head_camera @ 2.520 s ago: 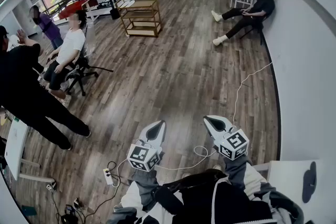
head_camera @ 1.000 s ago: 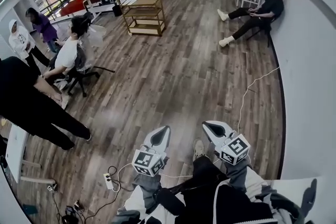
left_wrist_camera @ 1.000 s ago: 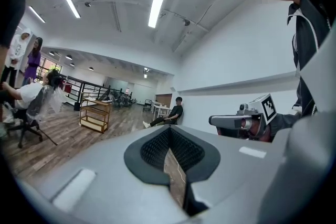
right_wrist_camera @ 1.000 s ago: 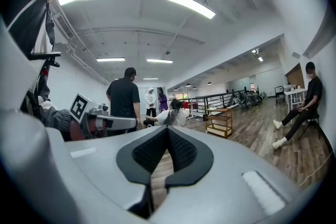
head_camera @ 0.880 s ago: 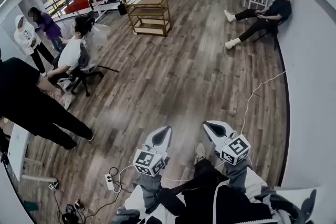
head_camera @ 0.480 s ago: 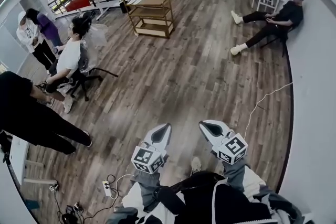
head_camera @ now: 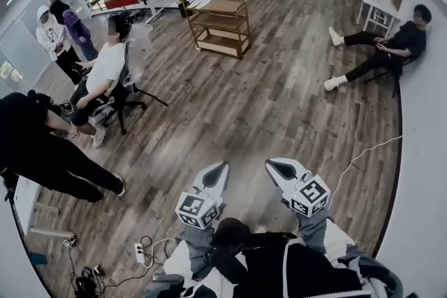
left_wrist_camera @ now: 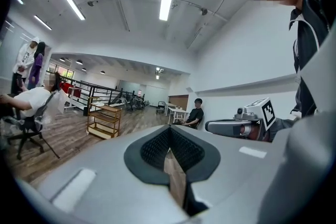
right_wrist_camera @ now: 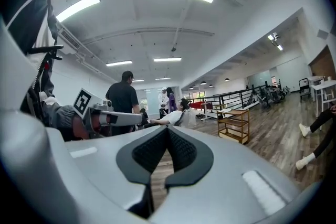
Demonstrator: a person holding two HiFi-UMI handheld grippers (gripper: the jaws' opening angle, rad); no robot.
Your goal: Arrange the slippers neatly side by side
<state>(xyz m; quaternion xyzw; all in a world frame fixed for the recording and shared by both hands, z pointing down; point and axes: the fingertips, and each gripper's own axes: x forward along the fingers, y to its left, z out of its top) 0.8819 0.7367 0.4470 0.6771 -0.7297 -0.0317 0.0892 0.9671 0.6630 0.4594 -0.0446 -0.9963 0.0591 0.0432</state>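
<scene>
No slippers show in any view. My left gripper (head_camera: 218,169) is held level over the wooden floor, jaws shut with nothing between them; in the left gripper view its black pads (left_wrist_camera: 169,140) meet at the tip. My right gripper (head_camera: 274,165) is beside it, also level and shut on nothing, its pads (right_wrist_camera: 168,143) closed in the right gripper view. Each gripper shows in the other's view: the right gripper (left_wrist_camera: 239,127) and the left gripper (right_wrist_camera: 113,117). Both point out across the room.
A wooden shelf cart (head_camera: 222,27) stands ahead. A person sits on an office chair (head_camera: 105,77) at left, others stand nearby (head_camera: 49,157). Another person sits against the right wall (head_camera: 391,49). A white cable (head_camera: 363,153) and a power strip (head_camera: 138,252) lie on the floor.
The whole view has swung: the shelf cart, the seated people and the floor cable have shifted rightward in the head view. Both grippers keep their pose side by side, shut.
</scene>
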